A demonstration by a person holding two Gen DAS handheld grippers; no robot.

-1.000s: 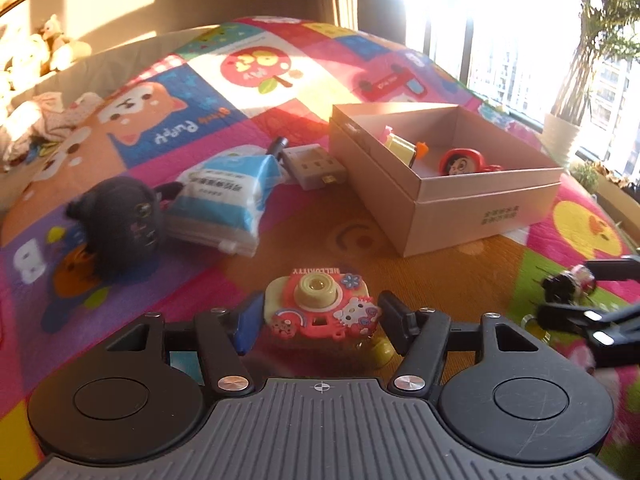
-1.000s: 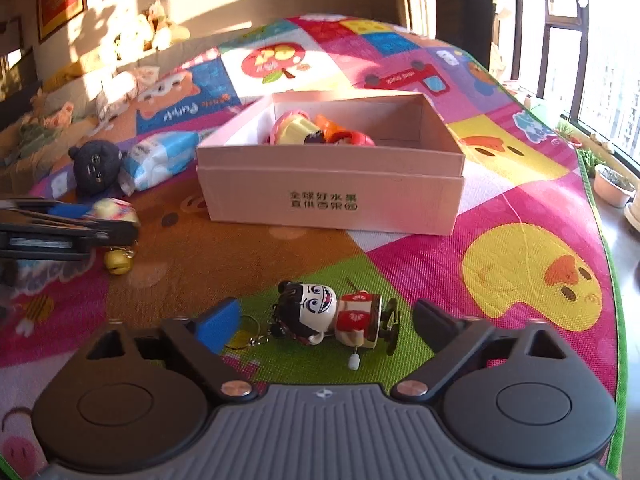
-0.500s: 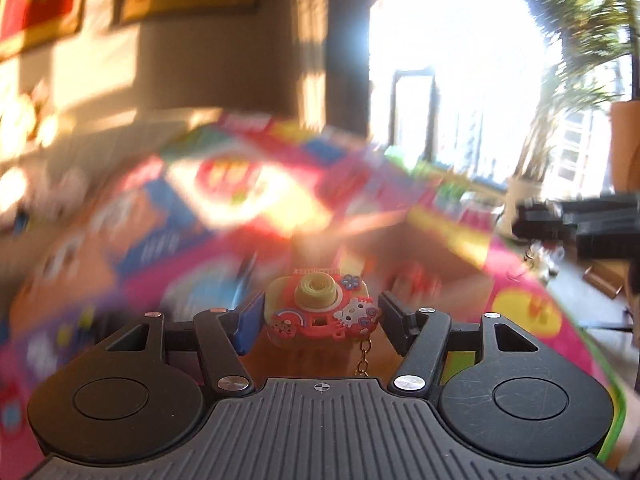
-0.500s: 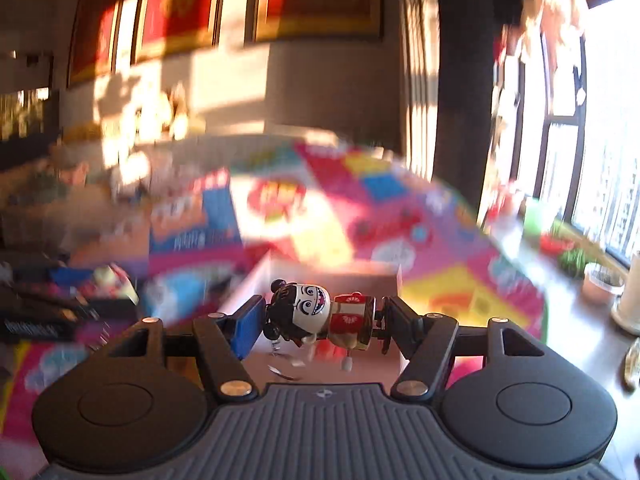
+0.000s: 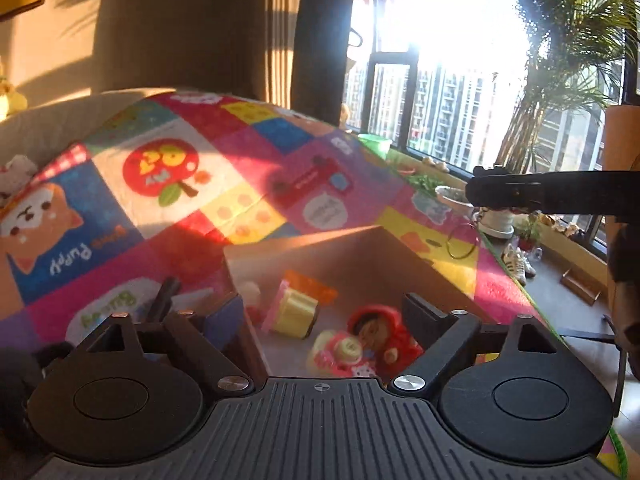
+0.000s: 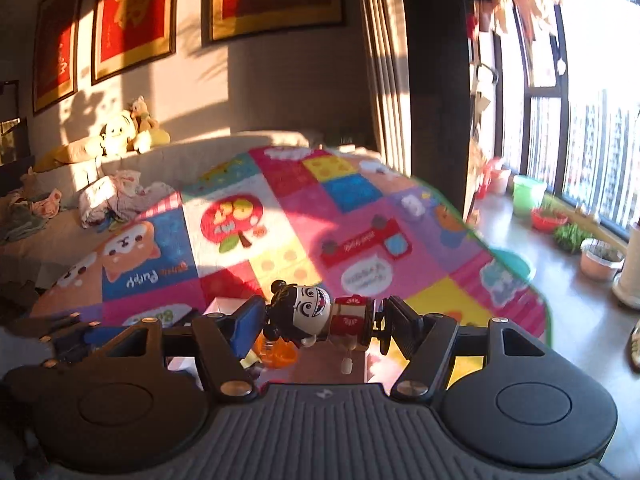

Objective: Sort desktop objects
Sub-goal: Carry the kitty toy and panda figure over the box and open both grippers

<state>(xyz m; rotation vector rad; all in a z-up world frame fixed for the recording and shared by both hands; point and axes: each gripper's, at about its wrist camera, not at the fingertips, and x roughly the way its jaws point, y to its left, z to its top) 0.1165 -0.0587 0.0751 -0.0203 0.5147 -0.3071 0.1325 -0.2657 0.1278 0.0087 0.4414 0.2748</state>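
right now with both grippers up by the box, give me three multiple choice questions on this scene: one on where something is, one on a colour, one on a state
1. Where is the toy camera?
A. inside the box
B. clamped in the left gripper
C. on the play mat

2. What colour is the doll's body?
A. green
B. red
C. black

3. What is the right gripper doing?
A. standing wide with nothing in it
B. resting on the mat
C. gripping the doll

Answers:
1. A: it lies on the box floor beside a red figure, with the left gripper's jaws opening and clear of it.
2. B: the torso by the white face is red.
3. C: both pads press on the doll.
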